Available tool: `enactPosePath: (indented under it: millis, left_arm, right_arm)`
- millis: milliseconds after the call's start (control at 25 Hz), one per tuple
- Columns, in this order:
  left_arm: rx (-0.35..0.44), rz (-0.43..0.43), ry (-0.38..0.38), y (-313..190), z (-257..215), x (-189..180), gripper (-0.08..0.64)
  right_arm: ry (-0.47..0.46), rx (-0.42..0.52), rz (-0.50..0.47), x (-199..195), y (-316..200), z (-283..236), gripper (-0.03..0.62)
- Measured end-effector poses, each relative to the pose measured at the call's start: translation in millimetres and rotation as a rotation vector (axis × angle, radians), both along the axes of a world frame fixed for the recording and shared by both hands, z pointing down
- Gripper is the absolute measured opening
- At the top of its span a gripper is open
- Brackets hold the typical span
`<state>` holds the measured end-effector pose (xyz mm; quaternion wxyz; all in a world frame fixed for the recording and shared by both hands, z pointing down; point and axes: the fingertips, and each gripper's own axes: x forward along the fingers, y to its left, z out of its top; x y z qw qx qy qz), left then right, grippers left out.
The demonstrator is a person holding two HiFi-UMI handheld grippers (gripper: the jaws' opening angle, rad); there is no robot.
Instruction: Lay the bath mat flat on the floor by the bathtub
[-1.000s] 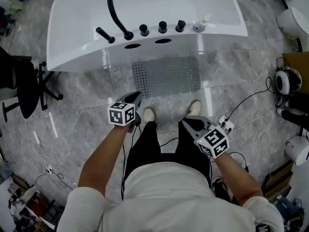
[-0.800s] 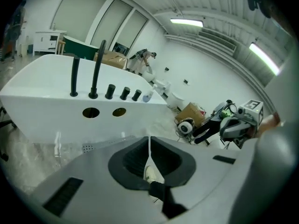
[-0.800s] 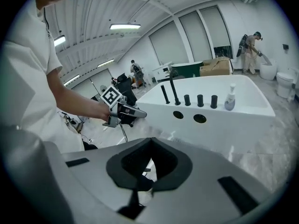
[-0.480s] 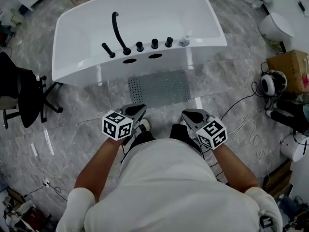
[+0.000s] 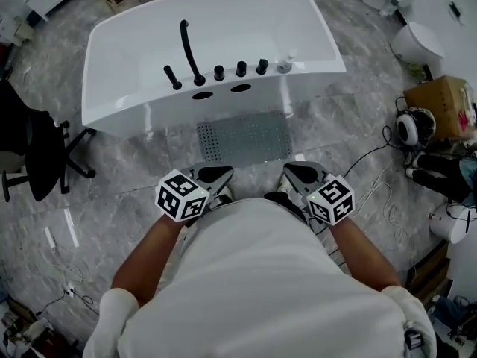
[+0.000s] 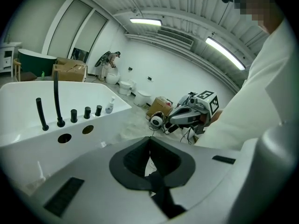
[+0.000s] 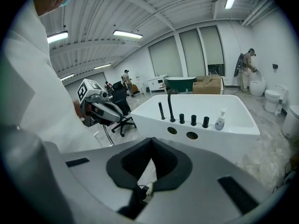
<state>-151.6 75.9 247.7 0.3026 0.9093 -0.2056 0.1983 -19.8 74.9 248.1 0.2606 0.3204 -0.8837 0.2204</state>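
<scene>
- One bath mat (image 5: 244, 137) is laid flat on the marbled grey floor (image 5: 127, 166), its long axis parallel to the white bathtub (image 5: 223, 32) just beside it.
- The fingers of the left gripper (image 5: 216, 174) and right gripper (image 5: 300, 171) are closed on nothing.

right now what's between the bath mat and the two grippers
Only a bare strip of grey marble floor, seen in the head view, separates the bath mat from the left gripper and right gripper.

head view looks steeply down from overhead. each gripper view looks level along its jaws. all share the bathtub (image 5: 141, 114).
</scene>
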Motion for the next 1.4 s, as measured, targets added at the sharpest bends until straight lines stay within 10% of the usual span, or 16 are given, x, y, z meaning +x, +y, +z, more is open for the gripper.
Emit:
enactPosePath:
  millis: [1400]
  left_arm:
    - [0.002, -0.021, 0.02, 1.6, 13.2, -34.8, 0.018]
  right_arm:
    - [0.05, 0.03, -0.013, -36.4, 19.3, -7.0, 0.008]
